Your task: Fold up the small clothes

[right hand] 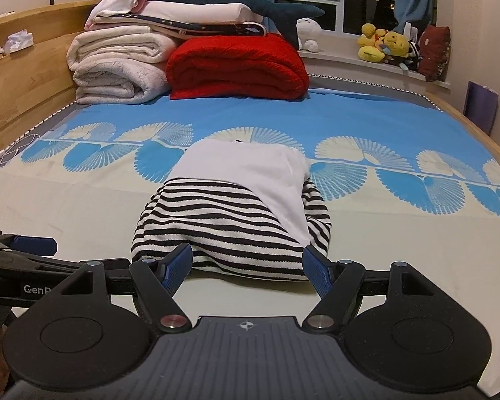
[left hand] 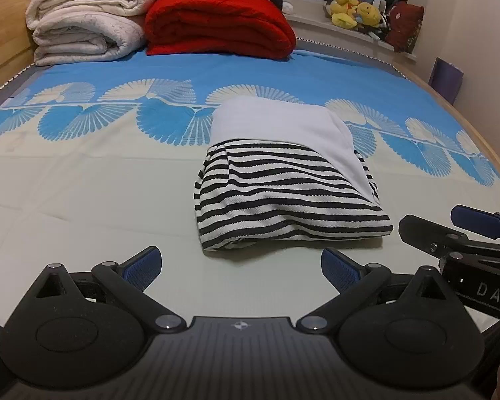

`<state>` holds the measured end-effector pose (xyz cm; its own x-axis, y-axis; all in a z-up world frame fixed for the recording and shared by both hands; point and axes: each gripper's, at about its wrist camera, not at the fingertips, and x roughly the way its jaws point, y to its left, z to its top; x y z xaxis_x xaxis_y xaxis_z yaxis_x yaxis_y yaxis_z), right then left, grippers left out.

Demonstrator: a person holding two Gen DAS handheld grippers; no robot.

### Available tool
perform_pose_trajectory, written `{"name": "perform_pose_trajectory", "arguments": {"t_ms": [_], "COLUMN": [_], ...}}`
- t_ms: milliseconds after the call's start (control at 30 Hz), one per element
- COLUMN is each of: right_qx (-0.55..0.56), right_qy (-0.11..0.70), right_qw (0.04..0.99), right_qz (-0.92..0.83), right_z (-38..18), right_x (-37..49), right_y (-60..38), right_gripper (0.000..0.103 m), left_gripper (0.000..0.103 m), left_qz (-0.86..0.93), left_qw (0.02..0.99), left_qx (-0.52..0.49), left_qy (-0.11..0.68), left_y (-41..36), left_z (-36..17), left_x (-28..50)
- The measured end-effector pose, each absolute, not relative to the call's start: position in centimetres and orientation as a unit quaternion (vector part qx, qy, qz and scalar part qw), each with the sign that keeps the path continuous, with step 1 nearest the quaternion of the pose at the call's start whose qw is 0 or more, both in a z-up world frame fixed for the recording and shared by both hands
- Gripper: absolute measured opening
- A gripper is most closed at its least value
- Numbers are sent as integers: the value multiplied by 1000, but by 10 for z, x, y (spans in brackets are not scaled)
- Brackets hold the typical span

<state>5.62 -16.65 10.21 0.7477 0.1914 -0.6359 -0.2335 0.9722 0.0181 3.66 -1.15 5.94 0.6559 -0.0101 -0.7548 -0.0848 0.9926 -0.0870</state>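
A small garment (left hand: 283, 180), black-and-white striped with a plain white part on top, lies folded into a compact bundle on the bed sheet (left hand: 83, 193). It also shows in the right wrist view (right hand: 236, 213). My left gripper (left hand: 241, 268) is open and empty, just in front of the bundle's near left edge. My right gripper (right hand: 246, 266) is open and empty, its blue pads (right hand: 178, 265) level with the bundle's near edge. The right gripper also shows at the right edge of the left wrist view (left hand: 450, 230).
Folded white blankets (right hand: 116, 66) and a red blanket (right hand: 236, 66) are stacked at the head of the bed, with a plush shark (right hand: 236, 0) on top. A wooden bed frame (right hand: 20, 76) runs along the left. Plush toys (right hand: 386, 46) sit on the windowsill.
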Motion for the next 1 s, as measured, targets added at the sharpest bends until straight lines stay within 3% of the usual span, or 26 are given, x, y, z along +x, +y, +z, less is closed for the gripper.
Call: {"name": "perform_pose_trajectory", "arguments": {"t_ms": [1000], "right_qx": [-34], "right_qy": [339], "right_qw": [933], "right_qz": [116], "right_z": [100], "right_x": [55], "right_y": [-166], "right_gripper": [74], "left_gripper": [102], "left_qz": [16], "left_qw": [906], "left_qx": [-55], "left_qy": [420], "left_y": [-9], "left_z": [54], "left_x": [37]}}
